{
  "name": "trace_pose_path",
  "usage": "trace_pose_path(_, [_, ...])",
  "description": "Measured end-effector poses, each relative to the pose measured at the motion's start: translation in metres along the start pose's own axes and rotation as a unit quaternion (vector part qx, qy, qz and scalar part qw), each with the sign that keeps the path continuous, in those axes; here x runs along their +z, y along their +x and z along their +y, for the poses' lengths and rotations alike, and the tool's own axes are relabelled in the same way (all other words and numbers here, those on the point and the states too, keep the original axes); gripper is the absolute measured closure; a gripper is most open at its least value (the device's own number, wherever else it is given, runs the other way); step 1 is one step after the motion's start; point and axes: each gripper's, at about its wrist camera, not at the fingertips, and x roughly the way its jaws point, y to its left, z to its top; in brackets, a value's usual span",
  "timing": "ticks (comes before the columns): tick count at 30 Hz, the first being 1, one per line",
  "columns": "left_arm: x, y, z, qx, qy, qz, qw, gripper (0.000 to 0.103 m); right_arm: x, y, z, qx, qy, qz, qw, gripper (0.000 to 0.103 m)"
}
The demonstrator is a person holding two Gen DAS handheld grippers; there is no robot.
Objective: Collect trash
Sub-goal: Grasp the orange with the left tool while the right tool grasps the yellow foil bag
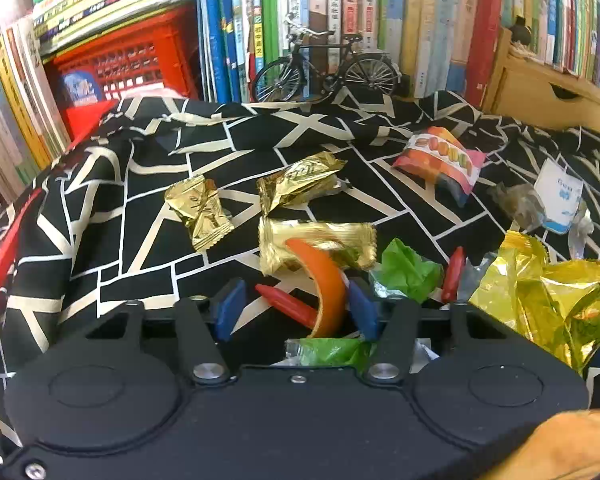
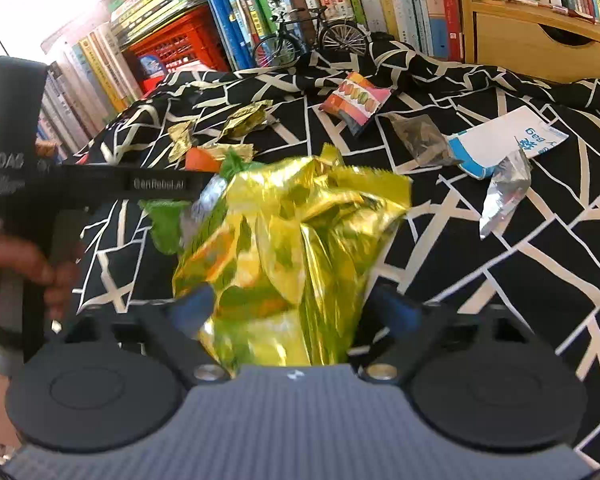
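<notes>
Trash lies scattered on a black-and-white cloth (image 1: 112, 208). My left gripper (image 1: 296, 308) is open low over it. A curled orange peel (image 1: 326, 284) leans against its right pad, with a red crayon (image 1: 288, 300) and a green wrapper (image 1: 328, 350) also in the gap. Three gold wrappers (image 1: 316, 248) lie just ahead. My right gripper (image 2: 292, 304) is open around a crumpled yellow-gold foil bag (image 2: 300, 240); the bag fills most of the gap, with a dark sliver at the right pad. The left gripper's black body (image 2: 16, 160) is at the left of the right wrist view.
A colourful snack packet (image 1: 440, 160), a white-and-blue paper bag (image 2: 508, 140), silver foil (image 2: 504, 192) and a clear wrapper (image 2: 420, 136) lie farther right. At the back stand rows of books, a red crate (image 1: 132, 60), a model bicycle (image 1: 324, 68) and a wooden drawer box (image 1: 548, 92).
</notes>
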Motion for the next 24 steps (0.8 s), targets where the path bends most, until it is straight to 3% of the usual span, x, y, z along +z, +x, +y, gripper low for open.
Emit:
trace_pose_path(2, [-0.001, -0.003, -0.006, 0.008, 0.010, -0.011, 0.9999, 0.077, 0.002, 0.004, -0.001, -0.002, 0.001, -0.007, 1.000, 0.036])
trace_pose_path(7, [-0.001, -0.017, -0.012, 0.005, 0.018, -0.035, 0.9992, 0.090, 0.005, -0.009, -0.003, -0.001, 0.002, -0.041, 0.999, 0.073])
trace_pose_path(18, [-0.001, -0.028, -0.009, -0.007, 0.013, -0.051, 0.9986, 0.098, -0.001, -0.043, -0.010, 0.012, 0.025, -0.084, 0.996, 0.079])
trace_pose_path(23, [-0.001, -0.037, -0.012, -0.006, 0.020, -0.058, 0.9981, 0.097, -0.004, -0.056, -0.015, 0.011, 0.033, -0.097, 0.995, 0.079])
trace_pose_path(24, [-0.001, -0.038, -0.013, -0.007, 0.020, -0.052, 0.9984, 0.093, -0.004, -0.058, -0.015, 0.011, 0.033, -0.098, 0.995, 0.079])
